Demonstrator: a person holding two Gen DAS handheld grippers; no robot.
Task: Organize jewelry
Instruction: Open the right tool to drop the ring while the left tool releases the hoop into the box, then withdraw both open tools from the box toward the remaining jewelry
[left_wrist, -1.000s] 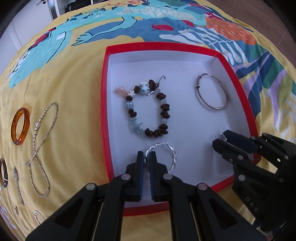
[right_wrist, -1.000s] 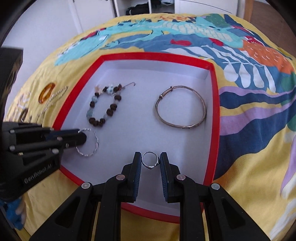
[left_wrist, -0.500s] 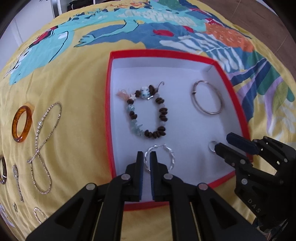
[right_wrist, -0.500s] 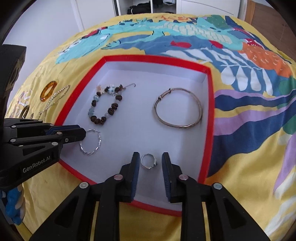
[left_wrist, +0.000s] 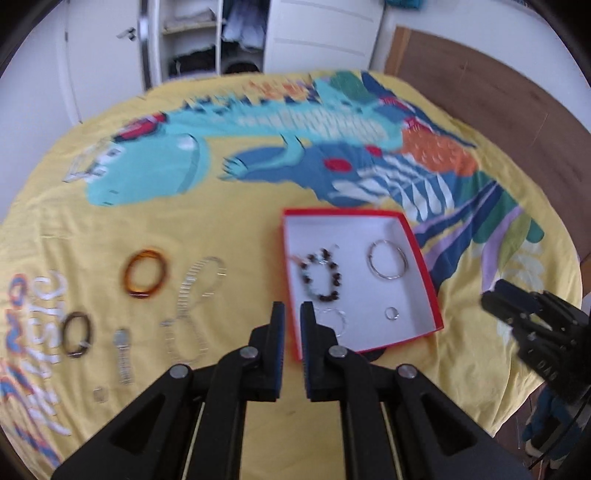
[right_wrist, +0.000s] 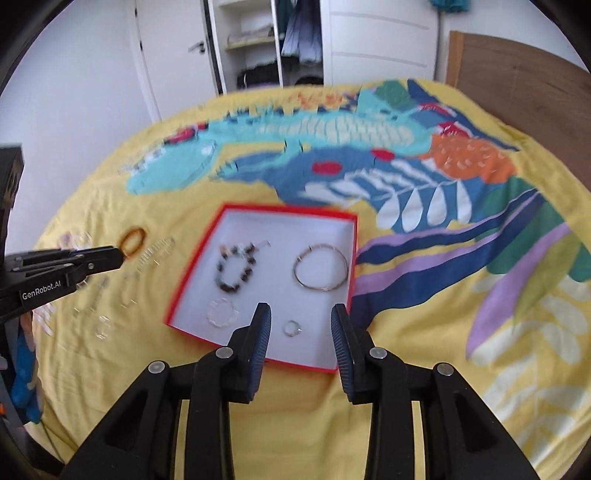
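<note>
A red-rimmed white box (left_wrist: 434, 295) (right_wrist: 352, 254) lies on a yellow patterned cover. In it are a beaded bracelet (left_wrist: 320, 274) (right_wrist: 236, 269), a silver bangle (left_wrist: 388, 259) (right_wrist: 320, 271), a twisted silver hoop (left_wrist: 334, 320) (right_wrist: 222, 313) and a small ring (left_wrist: 392, 314) (right_wrist: 292, 328). My left gripper (left_wrist: 291, 314) is high above the box's near left corner, jaws slightly apart and empty. My right gripper (right_wrist: 300, 321) is open and empty, raised above the ring. An amber bangle (left_wrist: 144, 272) (right_wrist: 132, 237), a sparkly chain (left_wrist: 192, 299), a dark ring bracelet (left_wrist: 77, 334) and a watch (left_wrist: 122, 354) lie left of the box.
The cover drapes over a round surface. A wardrobe (left_wrist: 221, 33) and white doors stand behind. A wooden board (right_wrist: 517, 96) stands at the back right. A small clear item (left_wrist: 99, 394) lies near the watch.
Both grippers have pulled up and back, far from the box. The right gripper has opened wider and left the ring in the box. The left gripper's jaws have parted slightly, the hoop lying in the box.
</note>
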